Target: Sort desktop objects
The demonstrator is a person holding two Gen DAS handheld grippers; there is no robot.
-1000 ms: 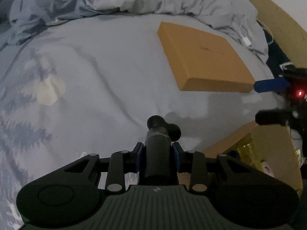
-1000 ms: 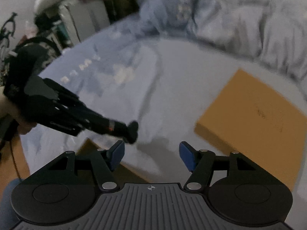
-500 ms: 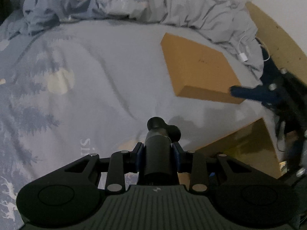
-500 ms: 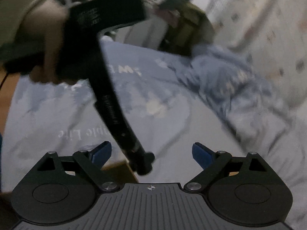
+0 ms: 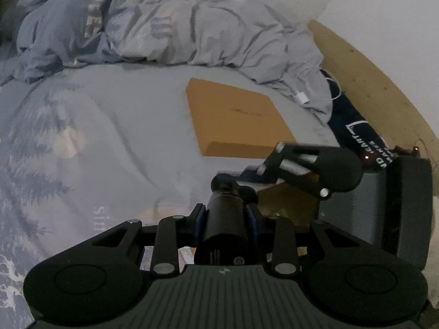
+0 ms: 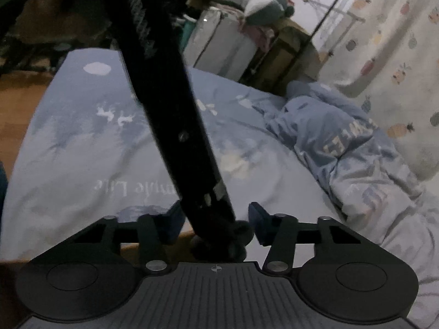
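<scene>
**Black cylinder in left tool, right tool closing at its far end**

Left tool [image 5: 225, 216]: pads pressed on a black cylinder [image 5: 223, 224], part-closed grip. Long axis runs along the fingers toward 12 o'clock, over the bed [image 5: 109, 137]; knobbed tip farthest out. Right tool [image 6: 215, 223]: jaws closing, the cylinder's tip between the pads; contact unclear from blur. Orange box [image 5: 236, 118] lies flat at 12 o'clock. Cardboard carton [image 5: 288, 200] at 2 o'clock, mostly hidden; contents unreadable. Cylinder's rear end cut off by the tool body
</scene>
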